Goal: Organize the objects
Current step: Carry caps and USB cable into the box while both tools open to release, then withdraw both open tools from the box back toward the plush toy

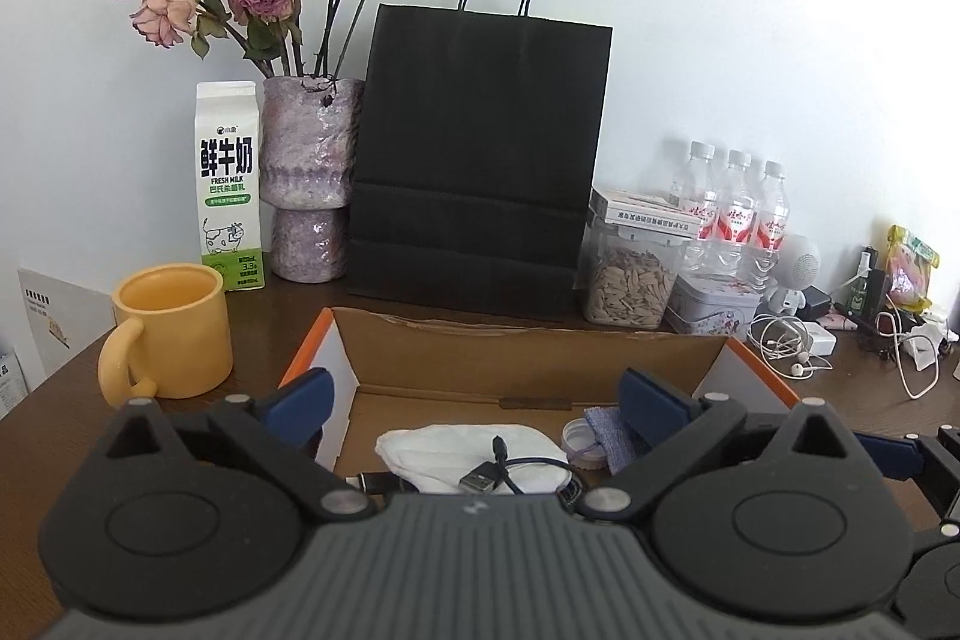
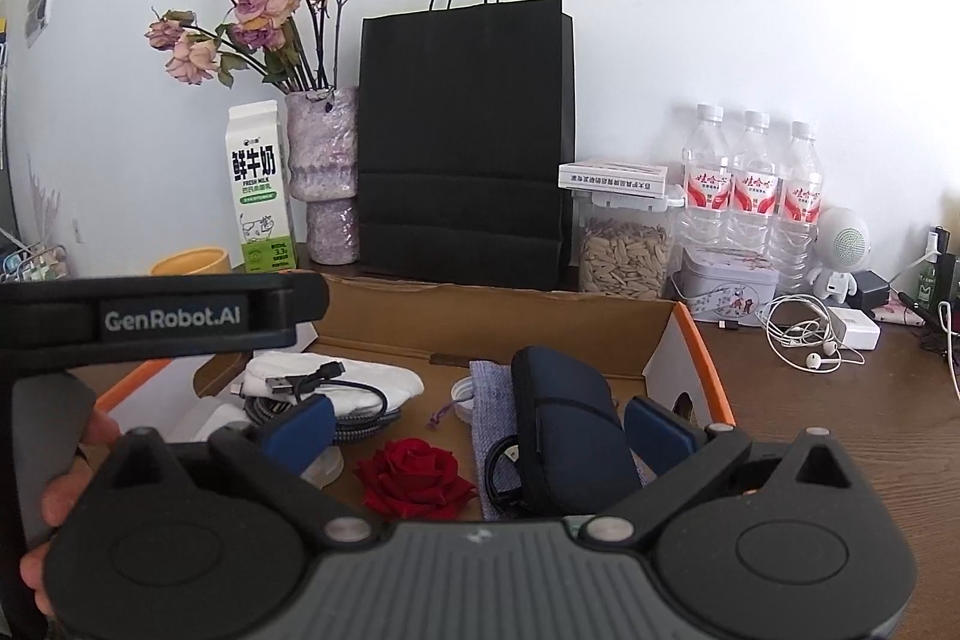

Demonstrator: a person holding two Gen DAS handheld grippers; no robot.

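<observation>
Both tongs are spread wide and pinch nothing. The left gripper [image 1: 474,400] stands over the near edge of an open cardboard box [image 1: 528,340] with orange rims, and the right gripper [image 2: 480,430] stands over the same box, more to its right part.

The box lies on a dark wooden table [image 1: 252,340], and the things to organize lie inside it. In the left wrist view, between the blue pads, I see a white cloth [image 1: 474,454] with a black USB cable [image 1: 489,472] on top. At 3 o'clock from the cloth lie a white lid [image 1: 579,439] and a corner of a blue-grey pouch [image 1: 606,430].

The right wrist view shows more of the box. A red rose head [image 2: 417,478] lies at 6 o'clock of the floor, and a dark blue zip case [image 2: 570,436] lies on the pouch at about 3 o'clock from the rose. The left view does not show these two. This view also shows, at 9 o'clock, the body of the other gripper with the words GenRobot.AI, and a hand [image 2: 66,490] around its handle.

Only the left view shows the whole yellow mug [image 1: 171,331], at 9 o'clock from the box. In the right view just its rim is seen.

Behind the box, at 12 o'clock, stands a black paper bag [image 1: 480,154]. At 10 o'clock from the box are a milk carton [image 1: 229,184] and a purple vase [image 1: 309,178] with dried roses. At 2 o'clock are a seed jar [image 1: 630,280], three water bottles [image 1: 735,208] and white earphones [image 1: 786,340].
</observation>
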